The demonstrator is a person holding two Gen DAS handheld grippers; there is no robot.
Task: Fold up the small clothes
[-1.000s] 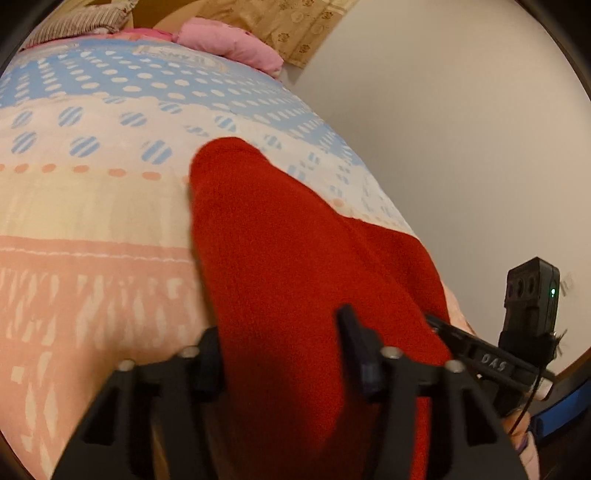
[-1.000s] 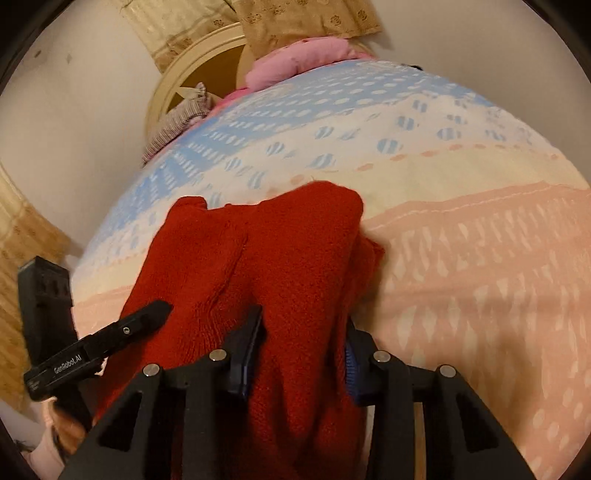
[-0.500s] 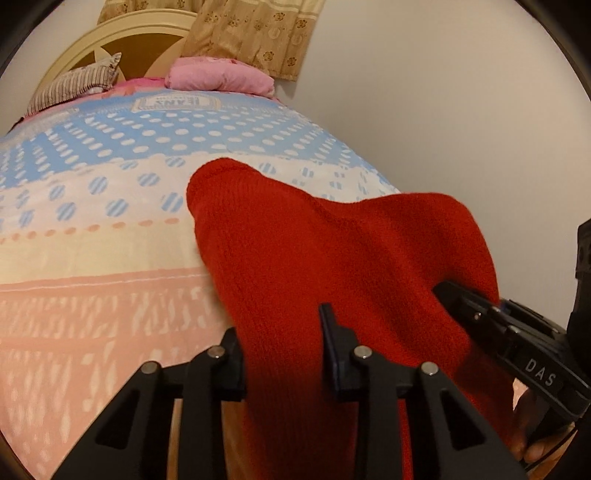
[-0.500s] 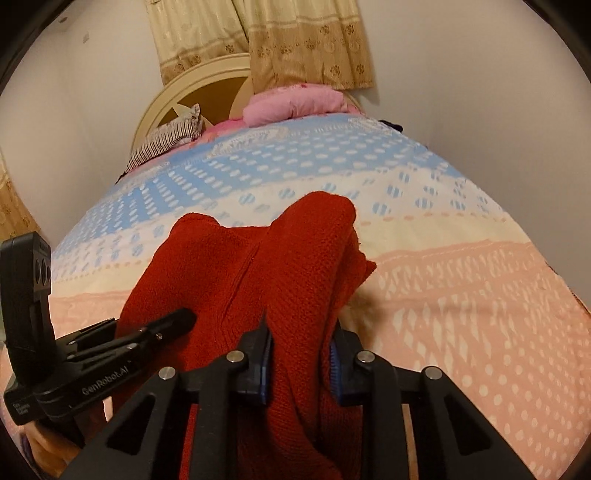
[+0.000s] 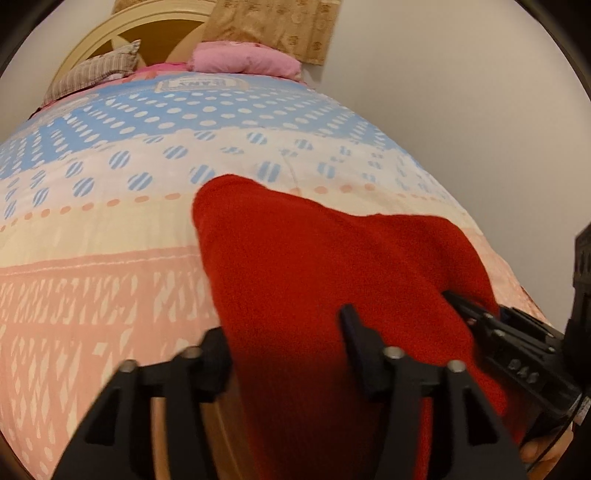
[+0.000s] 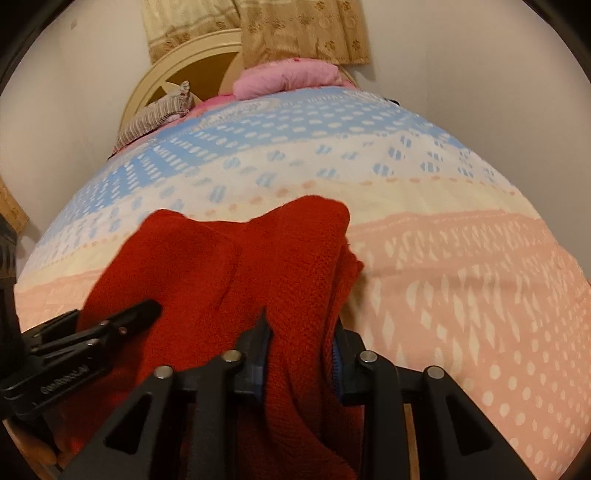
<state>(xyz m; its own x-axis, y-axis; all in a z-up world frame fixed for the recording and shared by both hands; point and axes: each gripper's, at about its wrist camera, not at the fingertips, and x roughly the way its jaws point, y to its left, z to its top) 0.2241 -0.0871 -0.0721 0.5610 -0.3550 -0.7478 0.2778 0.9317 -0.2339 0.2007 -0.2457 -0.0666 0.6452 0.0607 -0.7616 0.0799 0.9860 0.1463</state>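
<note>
A red knit garment (image 5: 314, 258) lies bunched on the patterned bed cover (image 5: 92, 295), near the bed's front edge. My left gripper (image 5: 284, 332) has the cloth between its fingers; its jaws stand wide and are opening, with the pads off the fabric. Its dark body shows at the left of the right wrist view, as the left gripper (image 6: 110, 325). My right gripper (image 6: 301, 332) is shut on a thick fold of the garment (image 6: 221, 266), though its jaws are opening slightly. In the left wrist view the right gripper (image 5: 498, 332) sits at the garment's right edge.
The bed cover (image 6: 461, 295) stretches back to a pink pillow (image 5: 243, 62), a striped pillow (image 5: 96, 74) and a cream headboard (image 5: 147, 33). A plain wall (image 5: 461, 110) runs along the bed's right side. A beige curtain (image 6: 303, 29) hangs behind.
The left jaws closed on the cloth half a second ago and have now spread wide. The raised garment has sunk back towards the bed. The right jaws have widened a little.
</note>
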